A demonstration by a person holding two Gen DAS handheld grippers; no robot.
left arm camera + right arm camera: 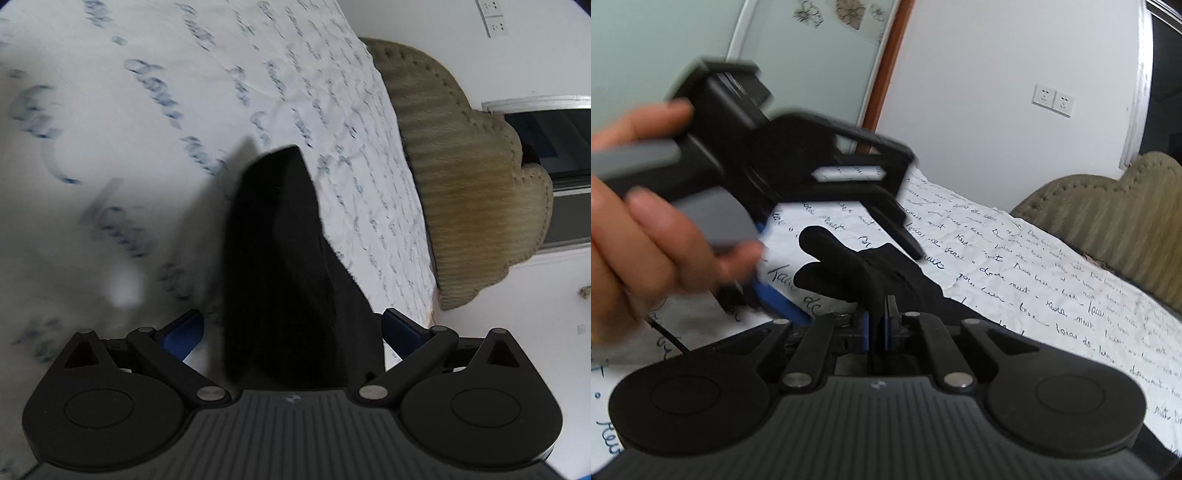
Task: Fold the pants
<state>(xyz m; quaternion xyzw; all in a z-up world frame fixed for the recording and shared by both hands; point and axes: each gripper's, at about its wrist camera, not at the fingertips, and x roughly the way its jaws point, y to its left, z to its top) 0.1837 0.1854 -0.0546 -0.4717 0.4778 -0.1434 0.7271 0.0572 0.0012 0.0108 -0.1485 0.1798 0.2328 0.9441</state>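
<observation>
The black pants (284, 266) are bunched and lifted off a white bed sheet with blue script (155, 92). In the left wrist view my left gripper (291, 328) stands open, its blue pads wide apart on either side of the cloth, which rises between them. In the right wrist view my right gripper (877, 325) is shut on the black pants (857, 269), which stick up from its blue pads. The left gripper's body (798, 162), held by a hand (639, 229), is blurred just left of and above it.
A beige ribbed headboard (465, 177) borders the bed's far side and also shows in the right wrist view (1108, 221). White wall sockets (1052, 99), a door frame (882, 74) and a dark window (554, 144) lie beyond.
</observation>
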